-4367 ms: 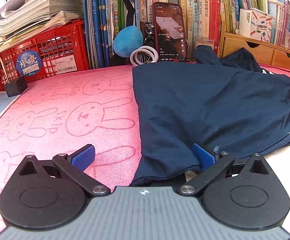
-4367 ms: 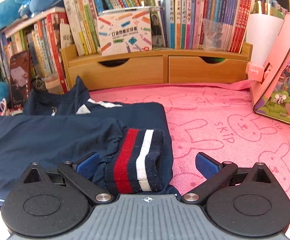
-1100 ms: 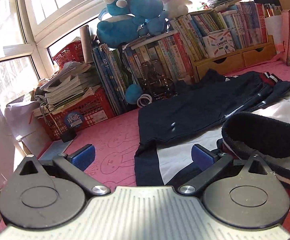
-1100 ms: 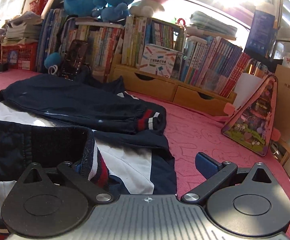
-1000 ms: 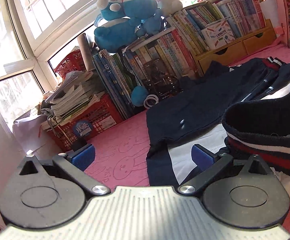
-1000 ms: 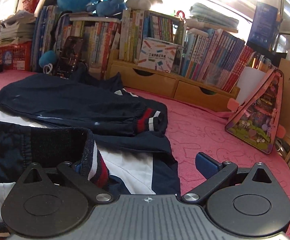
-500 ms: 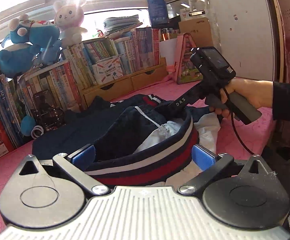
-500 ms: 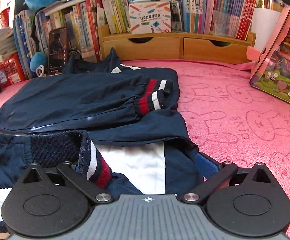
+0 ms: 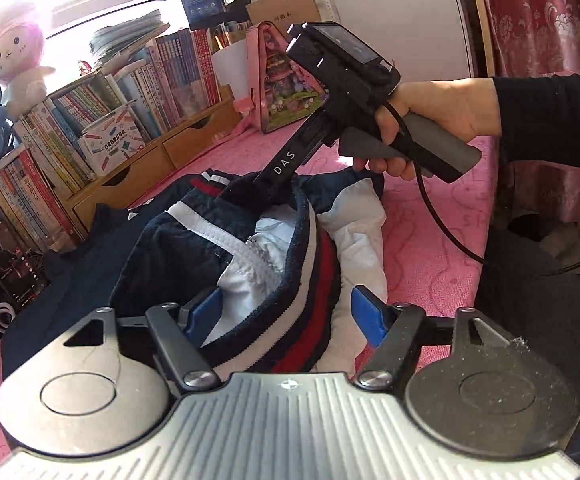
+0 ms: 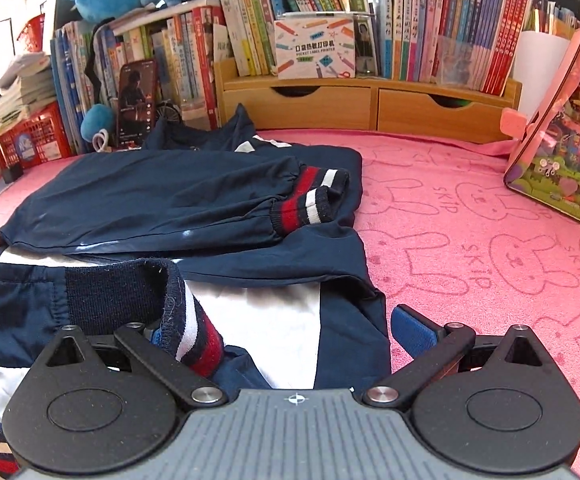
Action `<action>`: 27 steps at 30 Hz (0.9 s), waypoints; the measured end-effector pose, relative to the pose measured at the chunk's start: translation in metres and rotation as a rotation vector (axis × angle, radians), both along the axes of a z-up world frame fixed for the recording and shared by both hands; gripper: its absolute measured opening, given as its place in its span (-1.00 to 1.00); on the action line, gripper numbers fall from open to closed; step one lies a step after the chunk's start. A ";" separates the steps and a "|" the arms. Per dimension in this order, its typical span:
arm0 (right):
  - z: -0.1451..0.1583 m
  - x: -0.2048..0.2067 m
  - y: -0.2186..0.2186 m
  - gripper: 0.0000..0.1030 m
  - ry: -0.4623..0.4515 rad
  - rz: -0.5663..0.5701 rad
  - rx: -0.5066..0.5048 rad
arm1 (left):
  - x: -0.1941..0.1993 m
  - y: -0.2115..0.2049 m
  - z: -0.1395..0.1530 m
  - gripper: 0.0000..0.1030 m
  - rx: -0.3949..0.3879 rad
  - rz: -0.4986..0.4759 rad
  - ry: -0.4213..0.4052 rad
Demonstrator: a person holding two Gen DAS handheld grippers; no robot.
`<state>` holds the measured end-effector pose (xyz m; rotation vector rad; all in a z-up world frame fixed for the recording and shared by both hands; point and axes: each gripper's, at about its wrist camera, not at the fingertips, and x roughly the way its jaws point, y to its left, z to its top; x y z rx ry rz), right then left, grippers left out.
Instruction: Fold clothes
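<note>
- Left gripper (image 9: 286, 312), jaws closing, has the striped hem (image 9: 301, 320) of the navy jacket (image 10: 170, 200) between its blue pads (image 9: 206, 312).
- Right gripper (image 10: 286, 330) stands wide, hem against its left pad only – jacket lies lower left on the pink cloth (image 10: 469, 220) printed "SKIP".
- Left view alone shows a hand (image 9: 429, 120) gripping the "DAS" handle (image 9: 286, 164), angled downward.

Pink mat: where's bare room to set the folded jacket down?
Bare pink mat lies between the jacket, the wooden drawers and the pink toy house. Smaller strip left, by the red basket. Back edge is crowded with books.
</note>
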<state>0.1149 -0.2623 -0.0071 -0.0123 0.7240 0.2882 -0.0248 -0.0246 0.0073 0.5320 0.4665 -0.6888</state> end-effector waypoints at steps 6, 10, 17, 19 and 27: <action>0.014 -0.018 -0.018 1.00 -0.089 0.029 0.013 | 0.012 0.002 0.004 -0.44 0.028 0.056 -0.030; 0.029 -0.045 -0.029 1.00 -0.230 0.125 -0.047 | 0.035 0.004 0.007 -0.31 0.015 0.117 -0.025; 0.035 -0.096 0.005 1.00 -0.461 0.389 -0.279 | 0.079 0.034 0.015 0.00 -0.140 0.254 0.088; 0.029 -0.101 0.024 1.00 -0.493 0.453 -0.345 | 0.080 0.043 0.017 0.04 -0.175 0.258 0.105; 0.010 -0.056 0.043 0.94 -0.283 0.421 -0.185 | 0.055 0.088 0.037 0.43 -0.262 0.308 0.059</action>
